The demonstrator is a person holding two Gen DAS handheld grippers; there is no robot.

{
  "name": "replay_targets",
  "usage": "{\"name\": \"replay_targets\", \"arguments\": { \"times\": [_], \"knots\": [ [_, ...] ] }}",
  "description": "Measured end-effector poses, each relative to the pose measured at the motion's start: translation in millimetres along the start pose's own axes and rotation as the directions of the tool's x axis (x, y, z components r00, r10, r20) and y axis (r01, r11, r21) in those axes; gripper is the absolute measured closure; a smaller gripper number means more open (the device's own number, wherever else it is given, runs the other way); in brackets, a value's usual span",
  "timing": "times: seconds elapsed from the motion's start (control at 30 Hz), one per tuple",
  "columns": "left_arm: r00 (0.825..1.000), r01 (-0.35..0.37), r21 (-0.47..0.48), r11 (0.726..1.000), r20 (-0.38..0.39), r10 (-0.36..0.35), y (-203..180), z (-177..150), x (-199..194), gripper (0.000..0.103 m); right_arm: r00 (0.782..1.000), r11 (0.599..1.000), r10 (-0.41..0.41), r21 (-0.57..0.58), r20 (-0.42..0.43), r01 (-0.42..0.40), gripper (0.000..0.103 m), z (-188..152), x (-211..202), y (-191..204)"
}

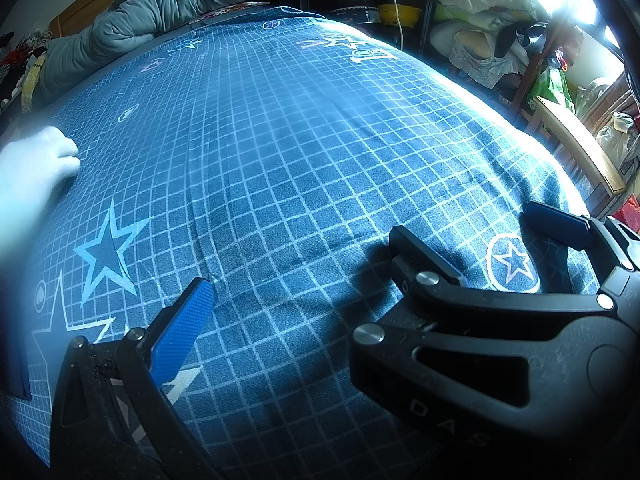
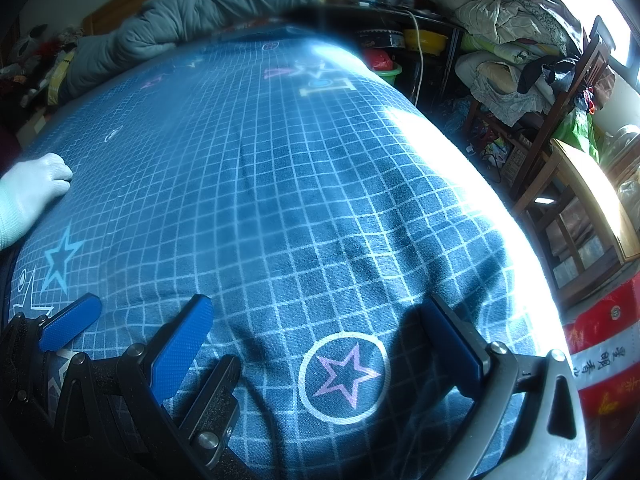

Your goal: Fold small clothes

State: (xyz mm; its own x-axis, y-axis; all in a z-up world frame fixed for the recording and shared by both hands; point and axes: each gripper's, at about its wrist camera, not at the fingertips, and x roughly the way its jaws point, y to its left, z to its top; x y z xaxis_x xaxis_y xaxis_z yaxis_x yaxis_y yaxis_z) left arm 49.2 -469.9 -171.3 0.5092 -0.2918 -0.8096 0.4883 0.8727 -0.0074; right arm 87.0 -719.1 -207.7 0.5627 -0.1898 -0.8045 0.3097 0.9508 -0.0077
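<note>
Over the blue grid bedsheet (image 1: 280, 160), your left gripper (image 1: 320, 292) and right gripper (image 2: 318, 308) both gape wide and empty. No small garment shows clearly, so closing now risks pinching the sheet. The grippers crowd together and could knock.

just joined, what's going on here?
The left gripper and right gripper sit side by side over the blue grid bedsheet, both open and empty. A small white knit piece, maybe a sock or glove, lies at the sheet's left edge, untouched. No fold is visible yet.
</note>
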Motion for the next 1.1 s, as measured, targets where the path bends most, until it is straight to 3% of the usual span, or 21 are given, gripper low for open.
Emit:
{"name": "replay_targets", "arguments": {
  "times": [1.1],
  "knots": [
    [1.000, 0.001, 0.000, 1.000, 0.000, -0.001, -0.3, 0.7, 0.8, 0.000, 1.000, 1.000, 0.000, 0.000, 0.000, 0.000, 0.000, -0.2, 0.2, 0.1]
  ]
}}
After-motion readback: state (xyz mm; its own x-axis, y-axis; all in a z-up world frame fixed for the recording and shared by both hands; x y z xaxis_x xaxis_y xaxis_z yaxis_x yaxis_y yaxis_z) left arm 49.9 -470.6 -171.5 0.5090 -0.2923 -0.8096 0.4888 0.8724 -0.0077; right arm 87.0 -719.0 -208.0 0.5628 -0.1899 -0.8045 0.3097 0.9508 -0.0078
